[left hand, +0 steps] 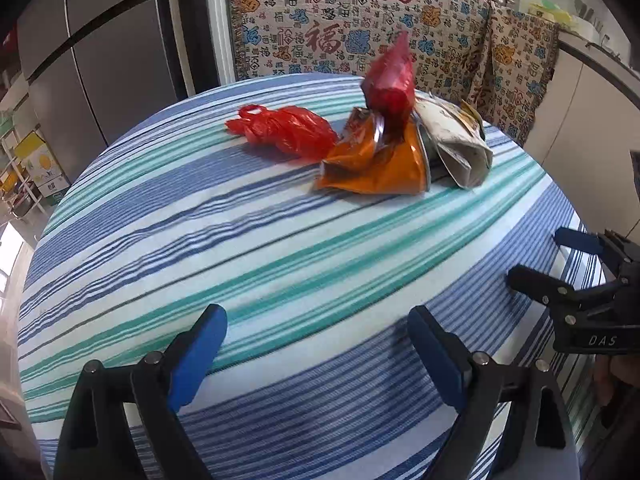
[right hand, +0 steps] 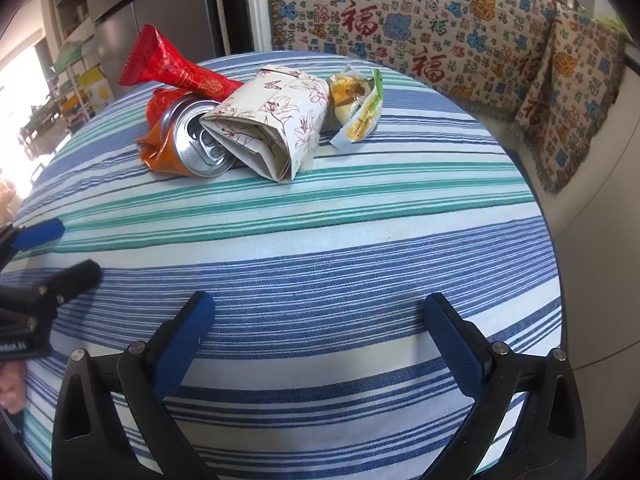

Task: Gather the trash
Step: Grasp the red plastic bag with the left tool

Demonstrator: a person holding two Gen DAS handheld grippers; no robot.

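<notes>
1. While both of your grippers hang over the near part of the table, the trash lies in one small heap in the upper middle of both frames, on the striped tablecloth.
2. Your left gripper fills the bottom of the left wrist view. Its blue pads stand wide apart and only cloth is between them.
3. Your right gripper fills the bottom of the right wrist view. Its jaws are also wide apart, with nothing between them.
4. Each gripper appears in the other view too: the right one at the right edge of the left view, the left one at the left edge of the right view.
5. A crushed orange can lies on its side, its silver top facing the right camera.
6. A folded floral paper packet touches the can on the right side in the right view.
7. A red foil wrapper leans on the can and points to the upper left of that frame.
8. A yellow-green snack packet lies just beside the paper packet, to its right.
9. A crumpled red plastic bag lies left of the can in the left view.
10. Behind the table, a patterned cloth with red characters covers the upper right.
</notes>
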